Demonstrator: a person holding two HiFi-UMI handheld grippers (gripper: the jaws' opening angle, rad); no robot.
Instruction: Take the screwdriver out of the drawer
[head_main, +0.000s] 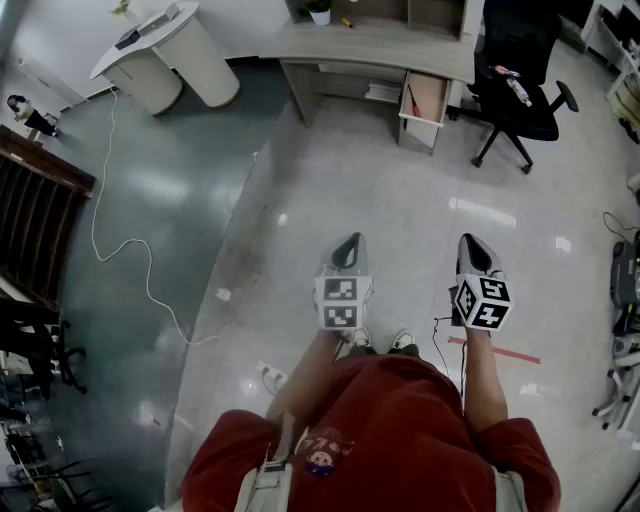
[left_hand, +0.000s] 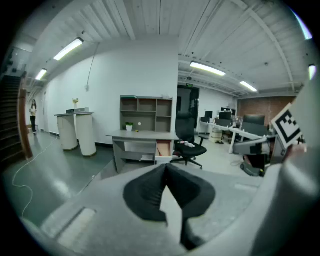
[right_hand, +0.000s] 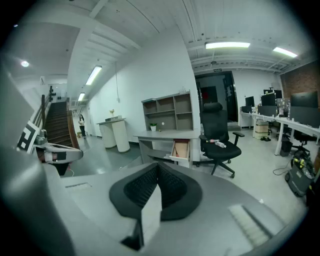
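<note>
The desk (head_main: 380, 45) stands far ahead across the floor, and its drawer (head_main: 424, 98) is pulled open. A thin red thing (head_main: 411, 100), which looks like the screwdriver, lies along the drawer's left side. I hold both grippers out over the floor, well short of the desk. My left gripper (head_main: 349, 243) is shut with nothing in it, its pads meeting at the tips (left_hand: 166, 166). My right gripper (head_main: 473, 243) is also shut and empty (right_hand: 158, 166). Both gripper views look towards the open drawer (left_hand: 163, 149) (right_hand: 180, 149).
A black office chair (head_main: 520, 90) with a bottle on its seat stands just right of the drawer. A round white counter (head_main: 165, 55) is at the far left. A white cable (head_main: 130, 250) runs over the floor. A dark staircase (head_main: 35, 220) lies left.
</note>
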